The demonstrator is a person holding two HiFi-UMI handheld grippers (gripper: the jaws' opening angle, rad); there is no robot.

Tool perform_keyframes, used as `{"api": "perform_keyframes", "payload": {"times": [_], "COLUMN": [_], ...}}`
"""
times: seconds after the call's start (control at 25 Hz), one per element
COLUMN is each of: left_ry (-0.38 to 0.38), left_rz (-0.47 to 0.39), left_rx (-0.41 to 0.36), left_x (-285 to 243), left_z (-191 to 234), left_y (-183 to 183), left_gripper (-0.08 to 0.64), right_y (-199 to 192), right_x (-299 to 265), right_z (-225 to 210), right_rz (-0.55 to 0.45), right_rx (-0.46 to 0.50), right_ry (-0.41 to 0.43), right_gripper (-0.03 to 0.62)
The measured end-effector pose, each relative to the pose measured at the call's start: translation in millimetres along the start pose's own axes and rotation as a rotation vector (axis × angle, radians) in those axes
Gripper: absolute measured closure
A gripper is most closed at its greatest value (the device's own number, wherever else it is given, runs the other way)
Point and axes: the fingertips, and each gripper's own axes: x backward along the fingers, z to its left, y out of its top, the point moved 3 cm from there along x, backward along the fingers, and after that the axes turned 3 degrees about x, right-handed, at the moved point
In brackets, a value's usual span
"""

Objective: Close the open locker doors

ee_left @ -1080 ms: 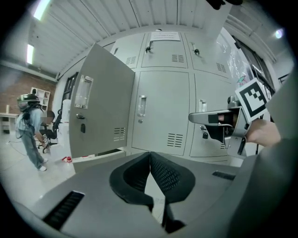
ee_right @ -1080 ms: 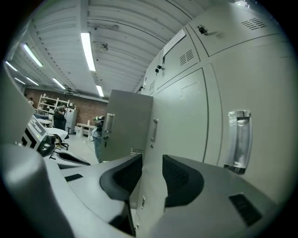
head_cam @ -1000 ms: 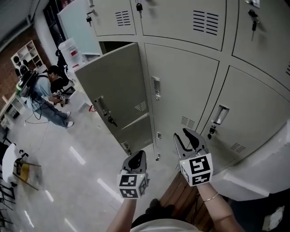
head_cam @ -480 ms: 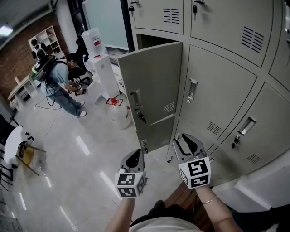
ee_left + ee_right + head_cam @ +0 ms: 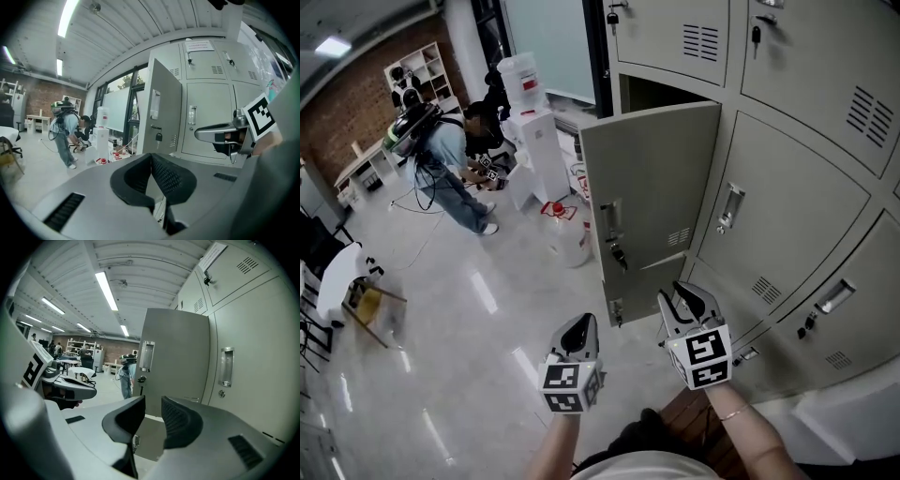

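One grey locker door (image 5: 652,197) stands swung out from the locker bank, with a key (image 5: 619,253) hanging under its handle. A second, lower door (image 5: 649,286) below it also stands ajar. Both grippers hang in the air short of these doors and touch nothing. My left gripper (image 5: 584,322) is shut, tips together, and faces the door's edge (image 5: 164,108). My right gripper (image 5: 680,289) is open with nothing between its fingers; its jaws have just been closing. In the right gripper view (image 5: 153,401) the door (image 5: 178,357) fills the middle.
Closed lockers (image 5: 787,216) run to the right. On the left floor a person (image 5: 450,164) bends over beside a white water dispenser (image 5: 530,141). A water jug (image 5: 567,234) stands near the open door. A chair (image 5: 356,300) sits far left.
Both grippers have moved left along the lockers, so the open door now stands straight ahead of them. The right gripper's jaws stand narrower than before.
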Motion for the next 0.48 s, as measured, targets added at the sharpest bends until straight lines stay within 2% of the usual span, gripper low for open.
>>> {"api": "perform_keyframes", "payload": {"times": [0.48], "left_ry": [0.113], "left_rz": [-0.013], "left_rx": [0.034], "left_x": [-22.7], "left_z": [7.5], "left_y": [3.0], "left_gripper": [0.538], "right_y": [10.1], "right_x": [-56.8], "right_z": [-13.2], "right_rz": [-0.02], "right_rx": [0.029], "right_ry": [0.111], "right_gripper": [0.507]}}
